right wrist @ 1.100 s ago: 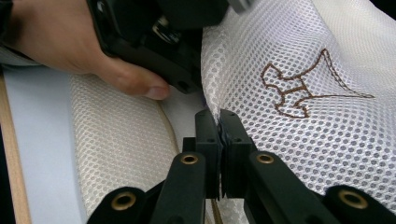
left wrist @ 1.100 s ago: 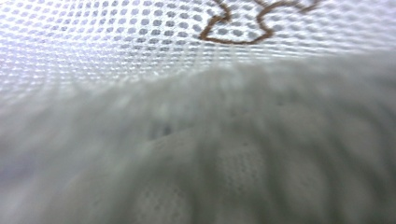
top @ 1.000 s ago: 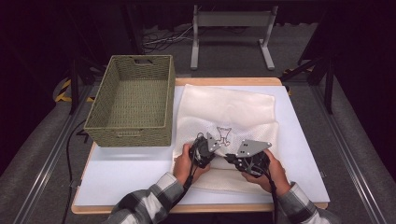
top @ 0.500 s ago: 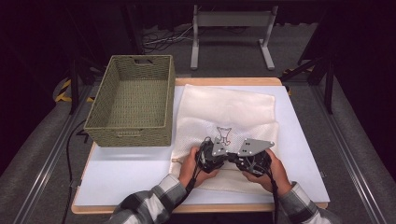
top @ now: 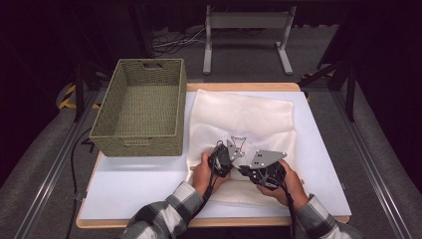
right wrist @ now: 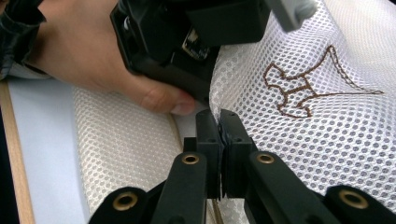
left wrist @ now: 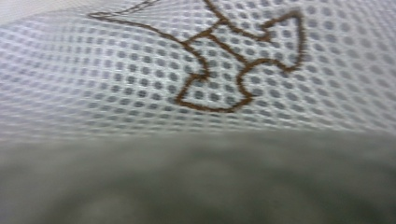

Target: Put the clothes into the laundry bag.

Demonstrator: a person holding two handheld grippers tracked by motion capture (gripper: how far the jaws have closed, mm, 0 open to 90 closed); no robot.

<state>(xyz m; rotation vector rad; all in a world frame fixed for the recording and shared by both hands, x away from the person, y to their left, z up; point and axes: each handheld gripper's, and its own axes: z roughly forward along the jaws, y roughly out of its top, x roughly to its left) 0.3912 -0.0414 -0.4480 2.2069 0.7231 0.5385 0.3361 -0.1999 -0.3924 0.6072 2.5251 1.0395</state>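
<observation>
A white mesh bag (top: 239,114) with a brown stitched emblem (top: 240,141) lies flat on the white table top (top: 129,184). Both hands meet at its near middle. My right gripper (right wrist: 219,123) is shut, its two jaws pressed together on the raised edge of the mesh (right wrist: 289,140) beside the emblem (right wrist: 299,91). My left gripper (top: 222,160) sits just left of the right gripper (top: 247,169); its body (right wrist: 187,28) and the hand holding it press against the fabric. In the left gripper view the mesh (left wrist: 116,79) and emblem (left wrist: 219,70) lie very close, and its jaws are hidden.
An olive woven basket (top: 137,144) stands at the table's left, close beside the bag. A grey metal stand (top: 249,30) is on the floor beyond the far edge. Bare white table lies left of the hands and right of the bag.
The left gripper has shifted right, closing up to the right gripper at the bag's middle. The right gripper has hardly moved.
</observation>
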